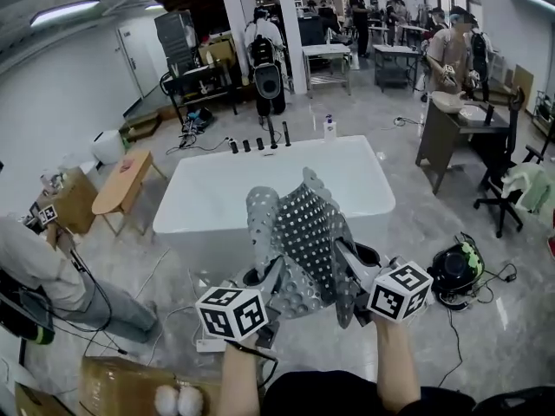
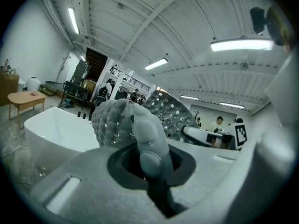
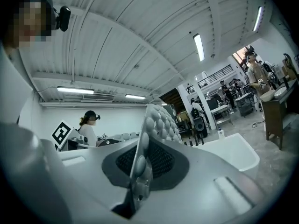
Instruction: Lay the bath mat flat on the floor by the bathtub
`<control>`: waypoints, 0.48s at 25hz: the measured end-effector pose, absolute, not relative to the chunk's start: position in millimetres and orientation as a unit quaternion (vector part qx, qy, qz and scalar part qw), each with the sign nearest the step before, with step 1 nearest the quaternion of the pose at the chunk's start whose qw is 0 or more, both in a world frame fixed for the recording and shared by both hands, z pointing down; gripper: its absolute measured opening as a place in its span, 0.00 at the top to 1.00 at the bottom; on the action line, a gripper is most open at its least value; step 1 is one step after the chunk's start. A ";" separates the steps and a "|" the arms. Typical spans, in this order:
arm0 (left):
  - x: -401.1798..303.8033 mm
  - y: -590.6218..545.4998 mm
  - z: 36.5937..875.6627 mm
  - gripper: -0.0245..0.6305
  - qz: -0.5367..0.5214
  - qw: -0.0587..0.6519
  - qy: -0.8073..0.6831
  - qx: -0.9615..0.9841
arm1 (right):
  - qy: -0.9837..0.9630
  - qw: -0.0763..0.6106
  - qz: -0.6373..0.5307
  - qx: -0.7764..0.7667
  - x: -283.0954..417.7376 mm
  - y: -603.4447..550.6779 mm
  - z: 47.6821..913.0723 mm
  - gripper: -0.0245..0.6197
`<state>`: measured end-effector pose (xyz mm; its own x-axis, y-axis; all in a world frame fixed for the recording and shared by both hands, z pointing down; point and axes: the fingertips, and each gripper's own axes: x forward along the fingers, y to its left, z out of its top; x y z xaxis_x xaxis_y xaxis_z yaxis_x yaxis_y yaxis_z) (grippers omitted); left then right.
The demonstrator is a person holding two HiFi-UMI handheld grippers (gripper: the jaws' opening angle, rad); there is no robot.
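Glossy grey floor (image 1: 364, 111), wooden table (image 1: 121, 185) (left), strip lights (image 1: 65, 11)

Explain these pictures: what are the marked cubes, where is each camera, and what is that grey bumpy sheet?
No robot: a person holds tongs in each hand; the marked cubes are part of them. One camera sits on the person's head, looking down; the other two ride on the tongs, looking along their jaws. The left tongs and right tongs are each shut on an edge of the grey studded bath mat, held crumpled in the air before the white bathtub, not yet on the floor.
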<state>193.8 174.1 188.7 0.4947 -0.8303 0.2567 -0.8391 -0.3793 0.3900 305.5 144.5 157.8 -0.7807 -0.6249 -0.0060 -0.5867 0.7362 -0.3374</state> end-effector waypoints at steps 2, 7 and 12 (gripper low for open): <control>173.7 154.8 192.6 0.93 0.009 0.247 -0.501 0.829 | 0.927 0.058 -0.167 -0.330 286.8 127.1 161.4 0.93; 108.0 115.9 201.2 0.93 0.015 0.264 -0.502 0.824 | 0.922 0.044 -0.190 -0.334 221.7 88.8 176.8 0.94; 56.2 87.3 215.7 0.93 0.023 0.277 -0.508 0.815 | 0.921 0.032 -0.203 -0.331 168.1 60.3 194.2 0.93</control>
